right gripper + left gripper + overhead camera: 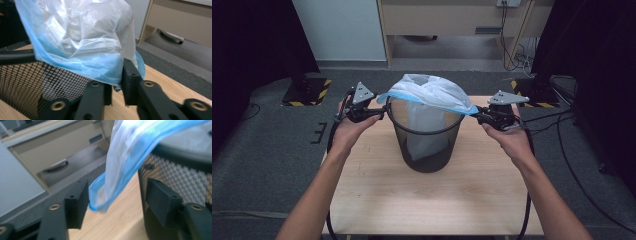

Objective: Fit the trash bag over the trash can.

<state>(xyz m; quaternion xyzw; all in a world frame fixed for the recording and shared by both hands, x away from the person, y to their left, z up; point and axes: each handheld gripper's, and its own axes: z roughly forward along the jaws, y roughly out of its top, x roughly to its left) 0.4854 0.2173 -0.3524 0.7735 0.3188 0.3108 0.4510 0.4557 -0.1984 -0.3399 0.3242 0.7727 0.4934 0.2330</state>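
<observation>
Stretched across the mouth of a black mesh wastebasket at mid-worktop: a white bin liner, blue hem running side to side between the hands. Right gripper clamped on the hem's right corner. Left gripper spread open around the left corner, just outside the rim, not yet pinching.

Dim room, lit table, blurred gripper views.

No readable text, labels, brands, numbers or signs appear anywhere in these views of the scene.
</observation>
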